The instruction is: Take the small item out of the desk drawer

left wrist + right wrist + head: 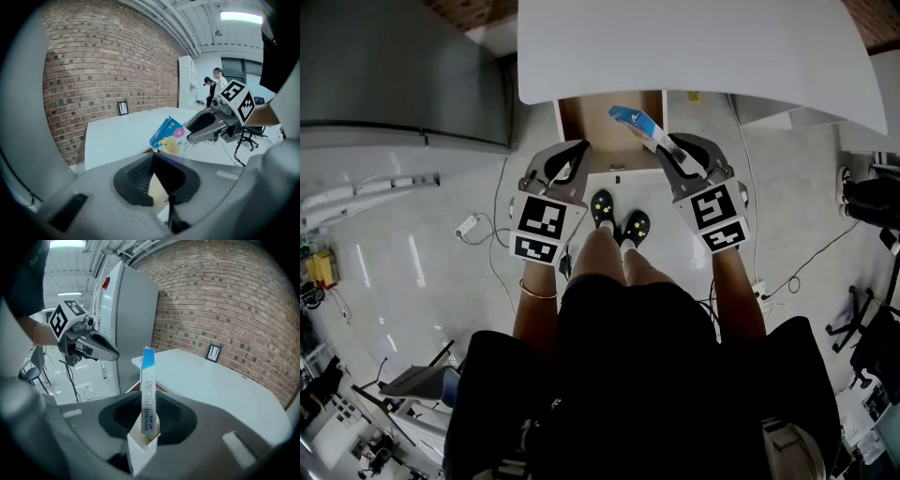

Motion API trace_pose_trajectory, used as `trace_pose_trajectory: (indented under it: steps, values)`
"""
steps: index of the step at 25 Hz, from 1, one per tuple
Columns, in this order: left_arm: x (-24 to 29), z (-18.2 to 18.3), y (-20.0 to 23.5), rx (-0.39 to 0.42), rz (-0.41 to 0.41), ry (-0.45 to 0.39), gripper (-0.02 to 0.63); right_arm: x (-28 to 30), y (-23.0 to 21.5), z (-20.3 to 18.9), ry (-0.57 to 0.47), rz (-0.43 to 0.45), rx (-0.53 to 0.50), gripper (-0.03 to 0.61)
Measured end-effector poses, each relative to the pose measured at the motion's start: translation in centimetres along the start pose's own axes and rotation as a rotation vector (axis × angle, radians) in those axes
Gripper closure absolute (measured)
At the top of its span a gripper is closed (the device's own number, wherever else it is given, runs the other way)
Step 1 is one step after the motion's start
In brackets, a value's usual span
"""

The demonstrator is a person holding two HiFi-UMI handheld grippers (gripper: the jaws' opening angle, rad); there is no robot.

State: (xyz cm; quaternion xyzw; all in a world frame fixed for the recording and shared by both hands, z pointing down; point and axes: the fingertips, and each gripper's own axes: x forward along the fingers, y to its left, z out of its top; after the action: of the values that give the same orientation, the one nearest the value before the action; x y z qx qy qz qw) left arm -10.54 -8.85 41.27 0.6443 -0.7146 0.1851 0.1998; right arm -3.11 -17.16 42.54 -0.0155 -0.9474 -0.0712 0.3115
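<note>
Plaster box (148,380): between the right jaws, most of its length sticking out ahead of them and upward; narrow printed edge turned toward the right gripper view, blue at the far end, white below; off to the side of the left jaws, not touching them.
Right gripper (149,418): jaws closed on the near end of the box, pads pressing on its two broad faces.
Left gripper (157,180): jaws closed together, nothing between them.
Drawer (586,122): pulled open under the white tabletop (694,47), ahead of and below both pairs of jaws; box seems already lifted clear of it.
Near end of box: a white flap there looks open, cannot tell for sure.
Weight: judged very light, a small hollow carton.
Stiffness: thin cardboard, likely to dent or flatten under a hard squeeze.
Surface: smooth printed faces, probably a bit slippery; held at one end only, so may pivot in the jaws.
Where to take hold: across the broad faces, better nearer the middle than at the flap end, with gentle pressure.
</note>
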Motion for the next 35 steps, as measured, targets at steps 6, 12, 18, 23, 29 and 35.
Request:
trace_pose_trajectory:
  steps: [6,12,18,23,29,35]
  values:
    - [-1.1,2.5,-1.3,0.015,0.021,-0.018,0.615,-3.3,-0.9,1.1,-0.044,-0.017,0.026,0.472]
    - [-1.5,2.9,-1.2,0.006,0.033,-0.017,0.615,-3.8,-1.6,1.2,-0.039,-0.022,0.039,0.472]
    - [-2.5,3.5,0.3,0.004,0.064,-0.016,0.615,-3.6,-2.3,3.0,-0.055,-0.023,0.028,0.472]
    - [-2.8,3.3,1.3,-0.001,0.083,-0.015,0.615,-2.8,-2.6,3.7,-0.061,-0.017,0.012,0.472]
    - [-3.5,4.0,1.3,0.001,0.086,-0.037,0.615,-3.1,-2.6,4.8,-0.077,-0.017,-0.007,0.472]
    - [-4.1,5.7,1.9,0.014,0.084,-0.071,0.615,-4.0,-3.2,6.4,-0.1,-0.034,-0.021,0.472]
